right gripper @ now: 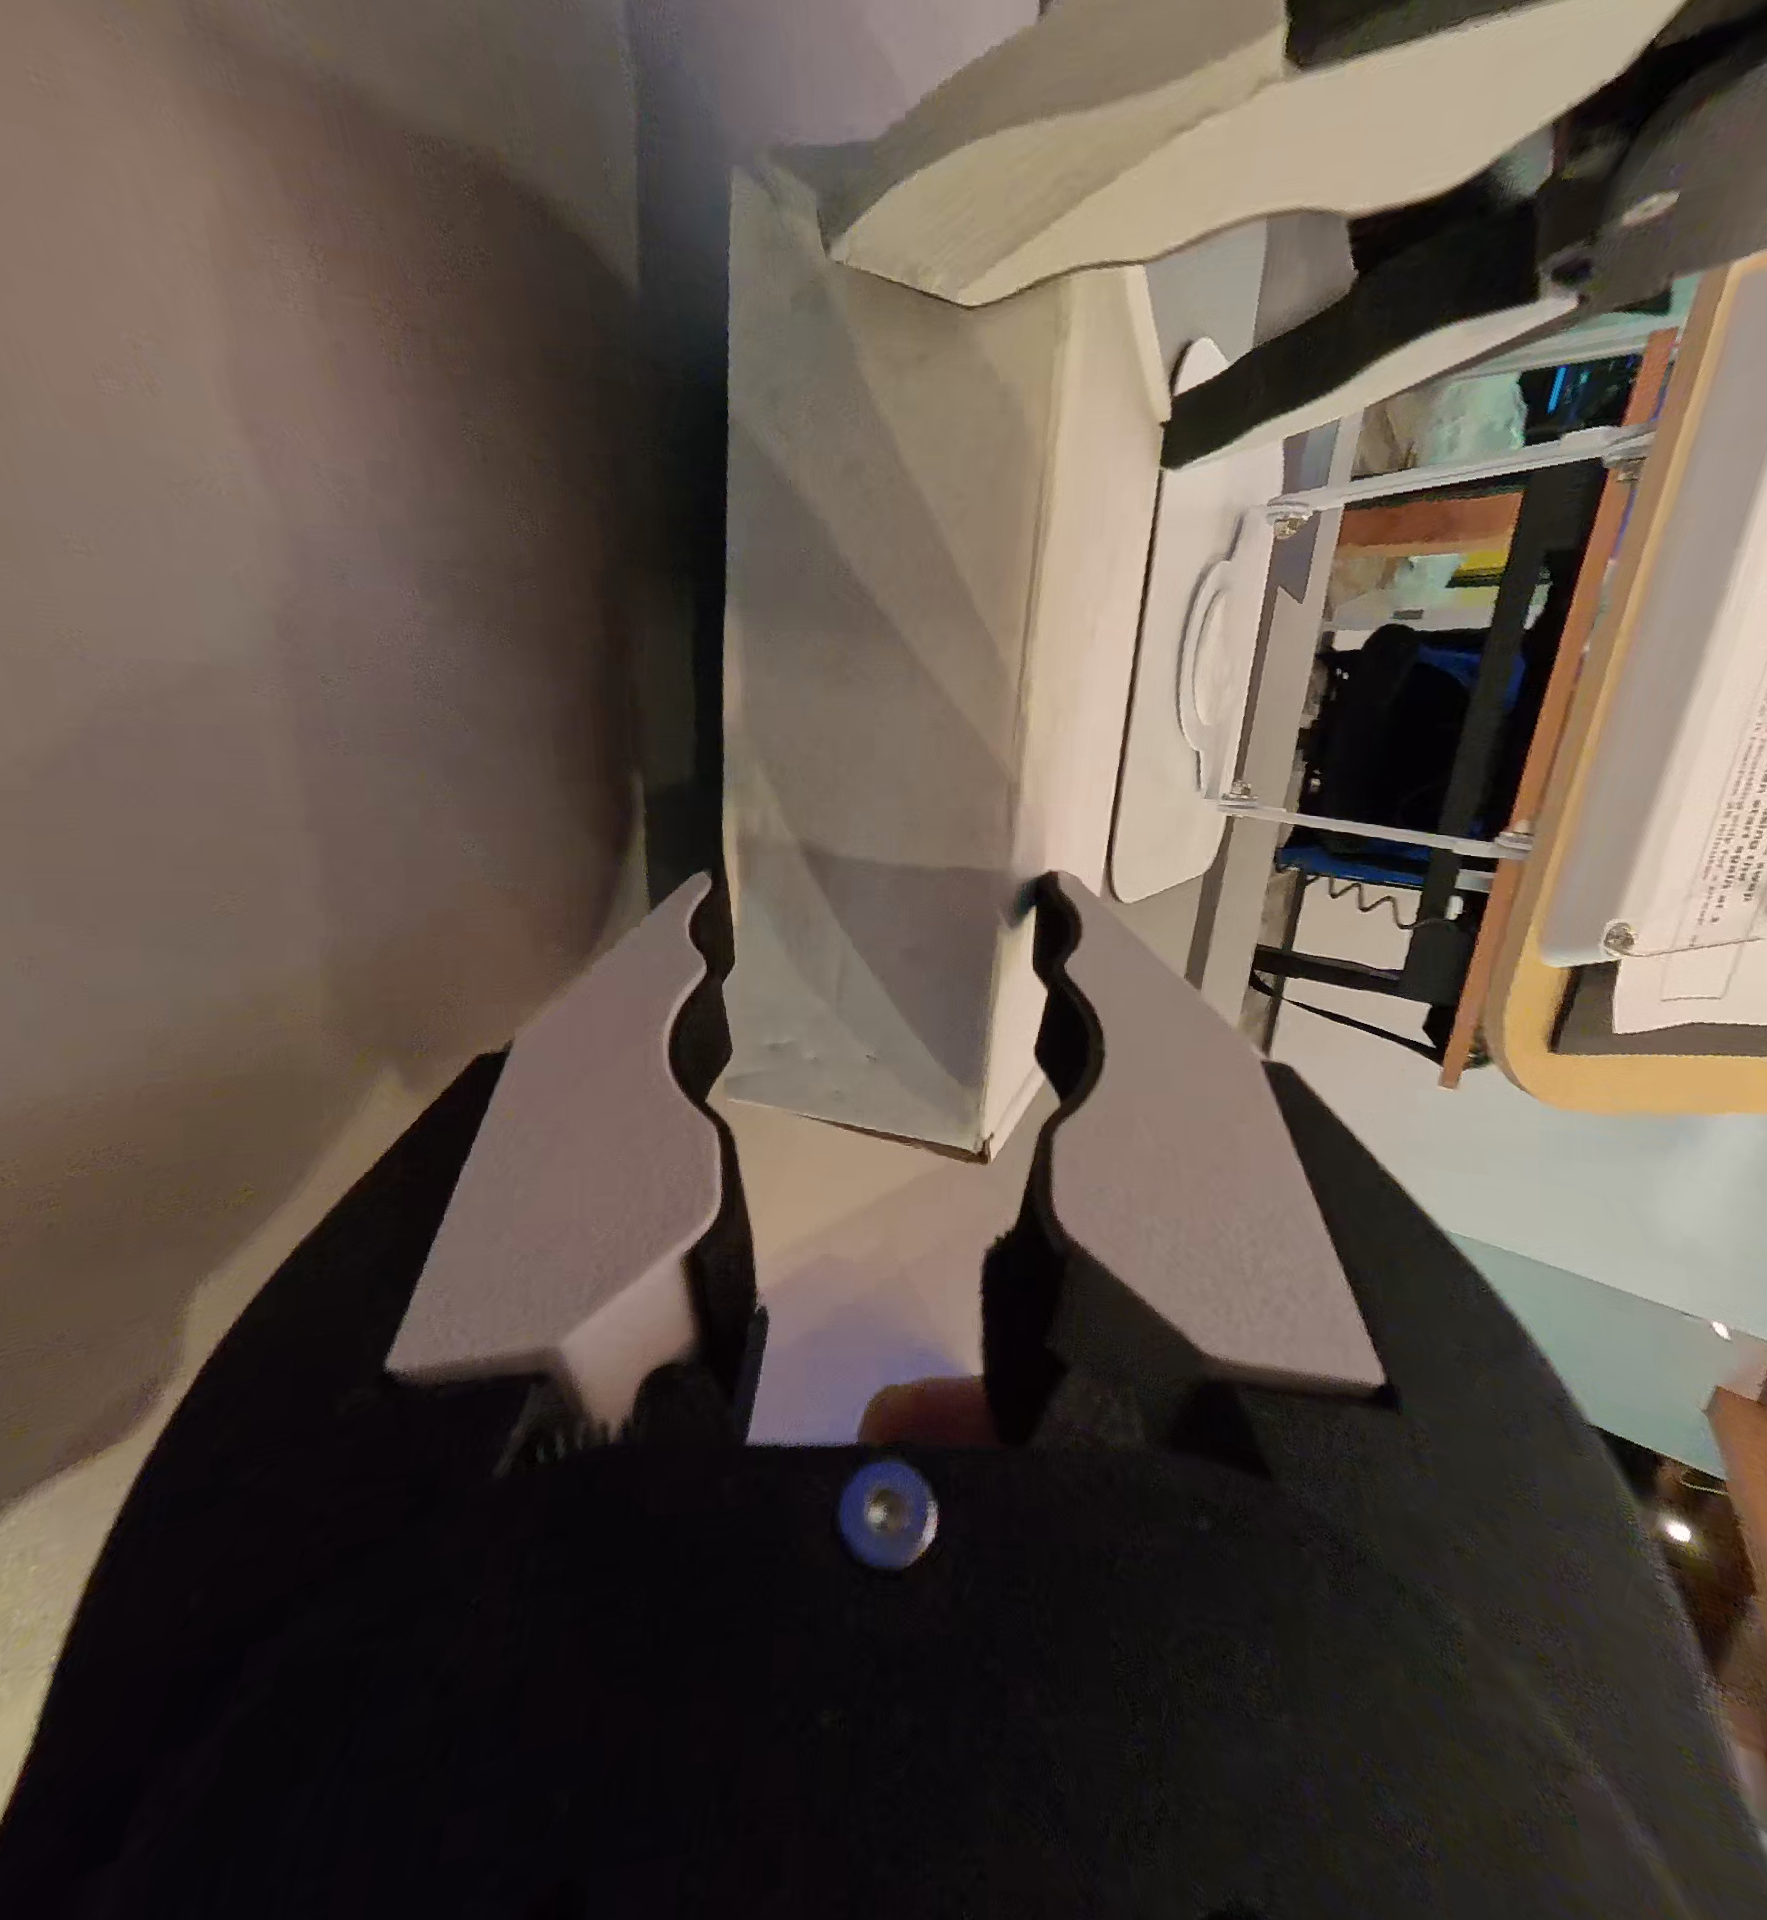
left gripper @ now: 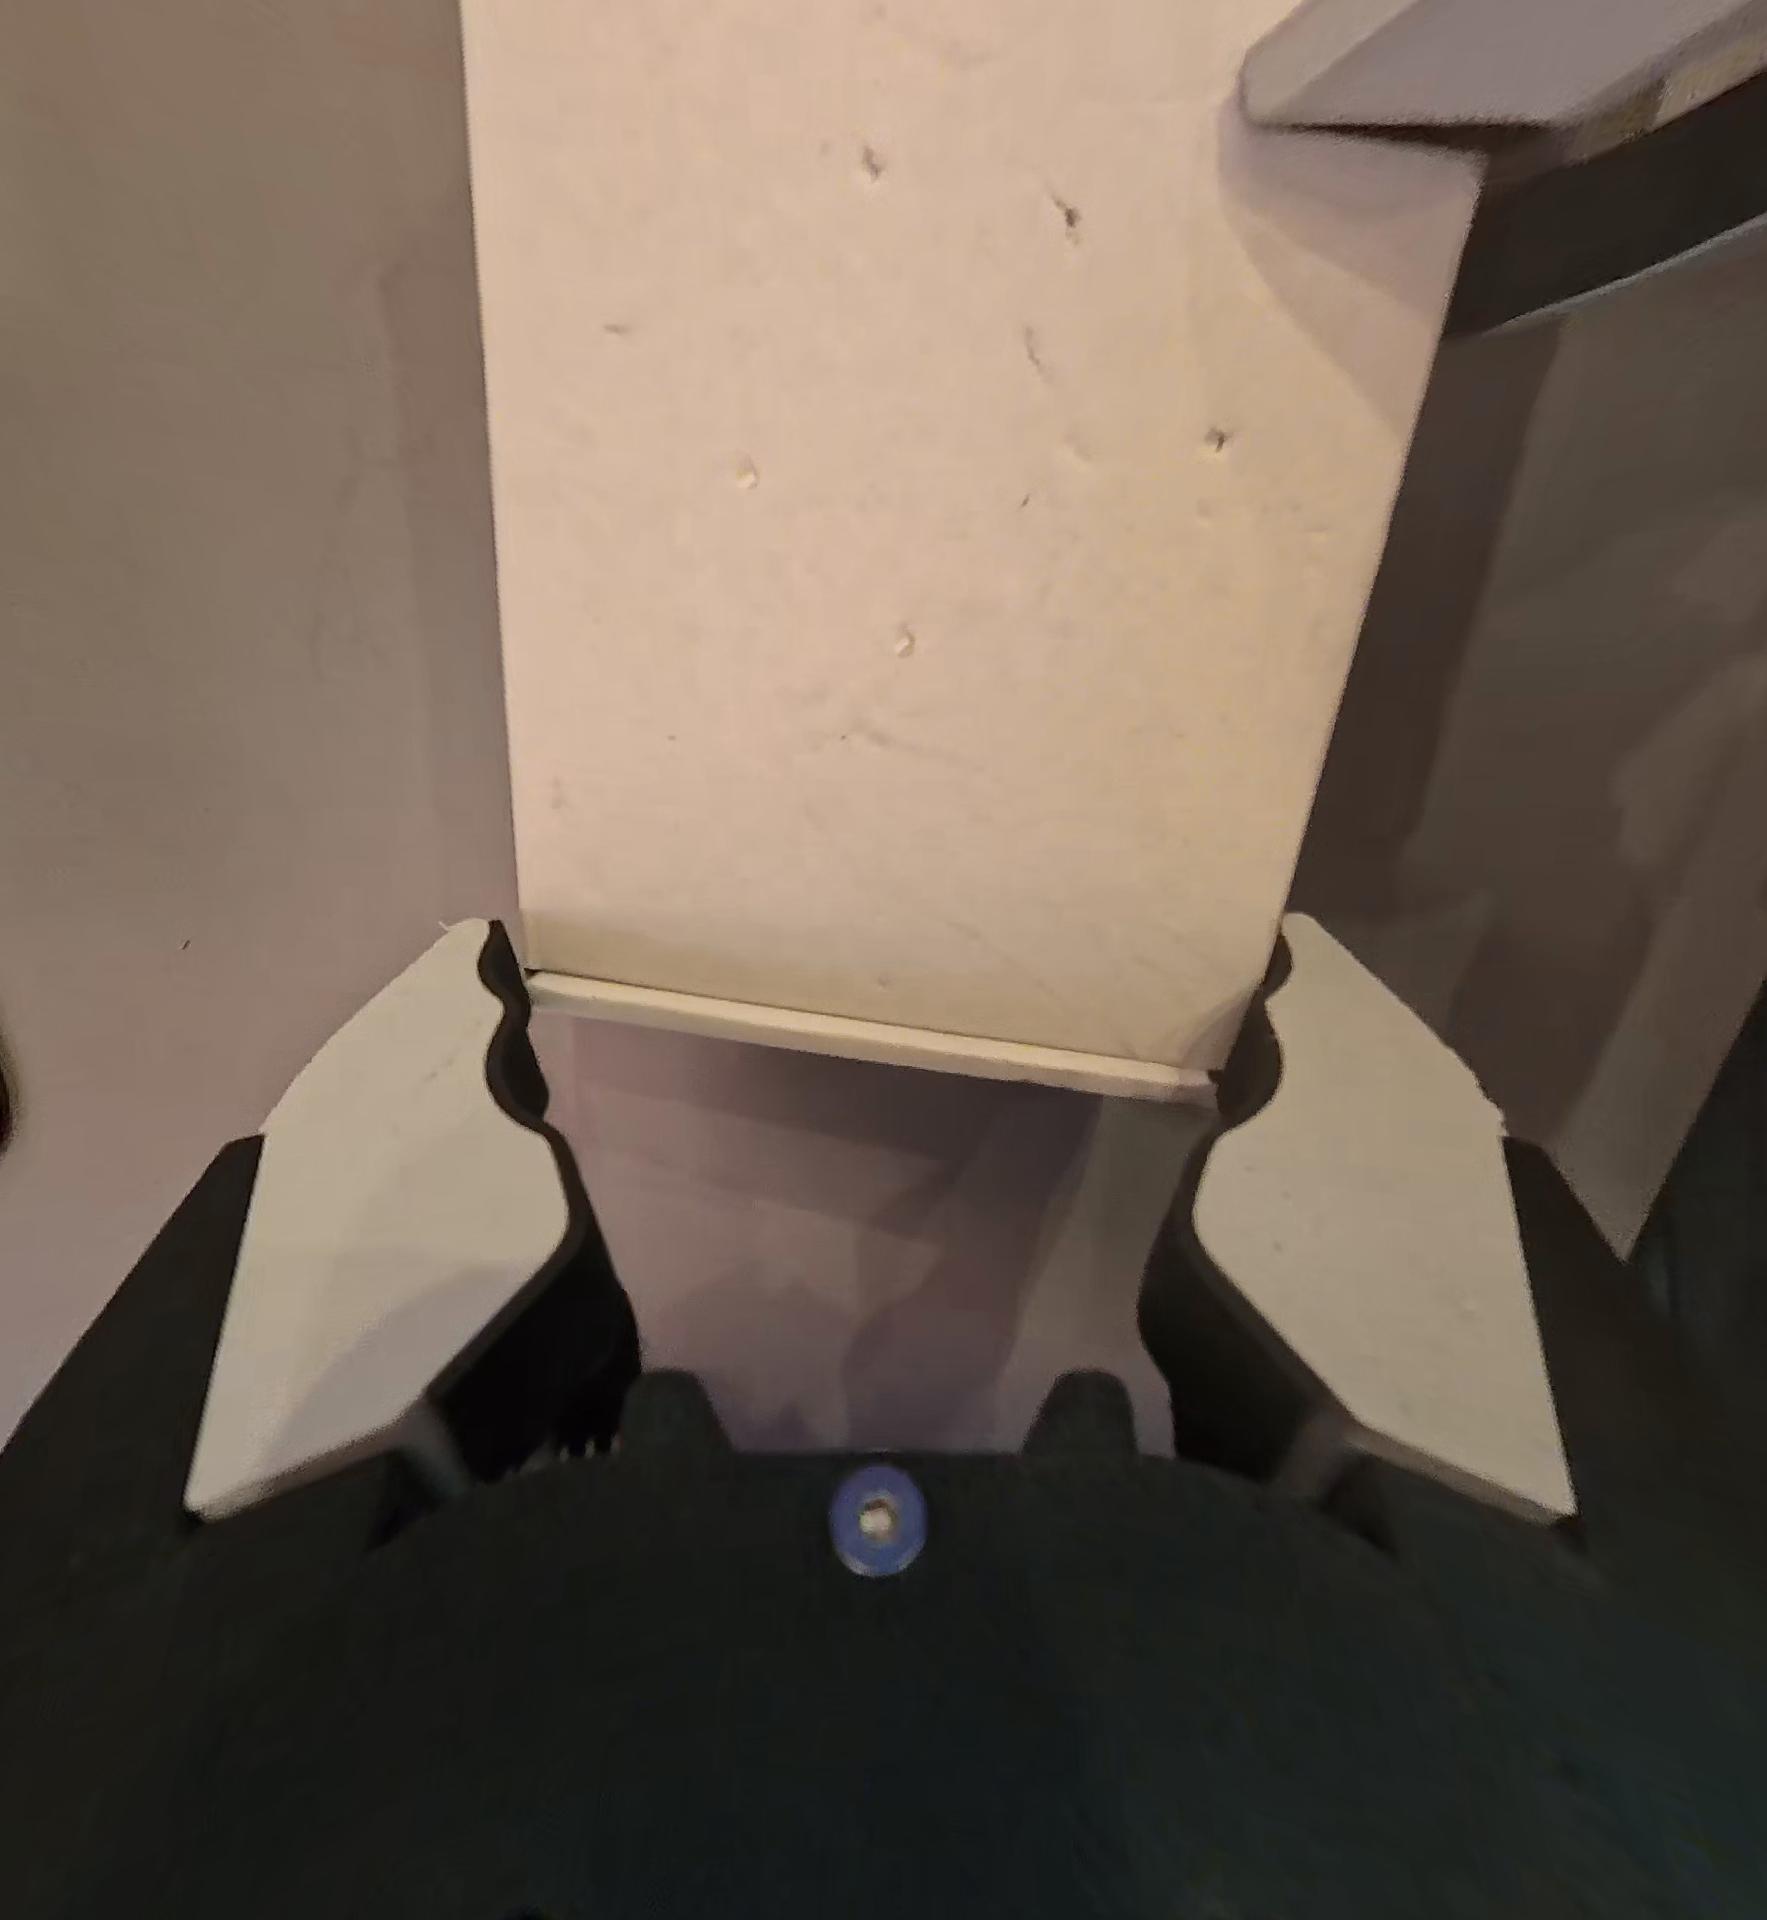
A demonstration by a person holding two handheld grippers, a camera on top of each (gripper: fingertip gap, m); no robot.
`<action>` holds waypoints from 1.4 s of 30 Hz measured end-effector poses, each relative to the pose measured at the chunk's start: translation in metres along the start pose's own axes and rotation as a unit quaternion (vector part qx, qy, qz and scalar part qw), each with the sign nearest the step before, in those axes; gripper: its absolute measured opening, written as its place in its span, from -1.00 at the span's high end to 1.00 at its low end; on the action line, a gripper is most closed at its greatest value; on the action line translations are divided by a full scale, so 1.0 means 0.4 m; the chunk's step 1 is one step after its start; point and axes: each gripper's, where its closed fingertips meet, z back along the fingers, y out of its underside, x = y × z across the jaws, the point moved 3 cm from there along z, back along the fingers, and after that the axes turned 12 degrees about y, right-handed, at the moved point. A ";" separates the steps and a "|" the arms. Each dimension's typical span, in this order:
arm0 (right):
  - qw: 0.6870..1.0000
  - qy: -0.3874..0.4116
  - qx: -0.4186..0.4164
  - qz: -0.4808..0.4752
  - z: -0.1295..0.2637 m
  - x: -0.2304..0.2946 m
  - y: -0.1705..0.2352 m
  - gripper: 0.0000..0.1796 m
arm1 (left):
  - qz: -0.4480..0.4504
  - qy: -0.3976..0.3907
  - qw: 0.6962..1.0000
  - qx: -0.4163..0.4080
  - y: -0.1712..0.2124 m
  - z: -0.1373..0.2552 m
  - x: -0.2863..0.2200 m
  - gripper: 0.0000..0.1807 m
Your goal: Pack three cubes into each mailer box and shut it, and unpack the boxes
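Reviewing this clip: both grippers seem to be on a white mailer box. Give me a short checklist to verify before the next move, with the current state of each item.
1. Left gripper clamped on the mailer box: ok, both fingers touch the edges of the white panel.
2. Right gripper gripping the box: ok, fingers press both sides.
3. Box closed: cannot tell, no flap seam visible.
4. Three cubes inside: cannot tell, no cubes in view.
5. Box resting on the table: cannot tell.

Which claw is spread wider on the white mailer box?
The left claw: its fingers span the broad, dented face of the mailer box, edge to edge. The right claw pinches only the box's narrow side.
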 end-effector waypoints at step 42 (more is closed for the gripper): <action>0.999 -0.029 -0.011 -0.024 -0.006 -0.010 0.011 0.41 | -0.028 0.001 0.999 -0.024 0.006 -0.002 -0.001 -0.32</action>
